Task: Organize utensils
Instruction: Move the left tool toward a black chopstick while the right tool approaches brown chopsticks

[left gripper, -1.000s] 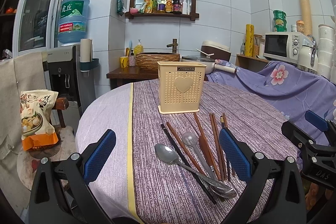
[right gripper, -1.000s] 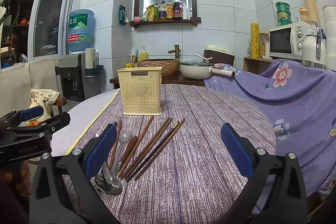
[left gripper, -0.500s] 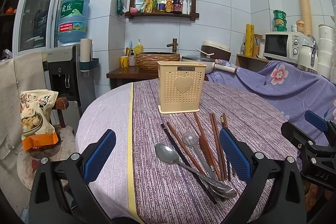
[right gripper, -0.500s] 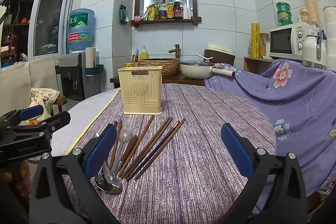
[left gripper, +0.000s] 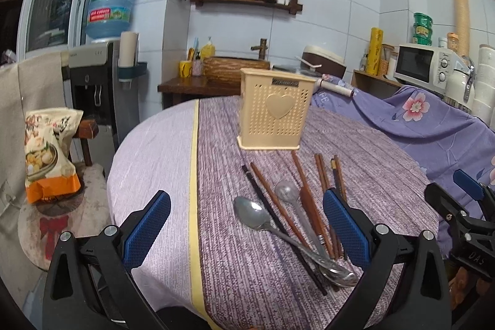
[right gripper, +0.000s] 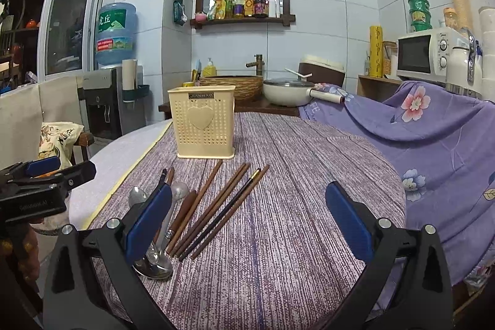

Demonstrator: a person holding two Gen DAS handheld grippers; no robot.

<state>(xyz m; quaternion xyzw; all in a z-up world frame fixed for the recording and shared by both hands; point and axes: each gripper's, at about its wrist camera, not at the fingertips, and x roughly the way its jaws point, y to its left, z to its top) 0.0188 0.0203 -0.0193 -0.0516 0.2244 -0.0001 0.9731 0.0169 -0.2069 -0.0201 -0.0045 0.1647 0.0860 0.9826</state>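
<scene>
Both tools are hovering wide open and holding nothing: the left tool (left gripper: 246, 225) is hanging over the near edge of the round surface (left gripper: 154, 150), and the right tool (right gripper: 249, 217) is hanging over its striped purple cloth.

A cream perforated utensil holder (left gripper: 273, 113) is standing upright on the cloth, showing a raised heart and a small dark nameplate whose letters are too blurred to read for certain. Just in front of it, brown chopsticks (right gripper: 230, 197) are lying fanned out flat, apart from the holder. Two metal spoons (left gripper: 252, 212) are lying among them at the left side of the pile, their handles crossing some sticks.

The right tool's body, seen from the left wrist, is showing the letters "DAS".

Behind, a blue water jug (right gripper: 114, 33) is sitting on a dispenser, wearing a label in Chinese characters. A white microwave (right gripper: 430, 54) is standing at the right.
</scene>
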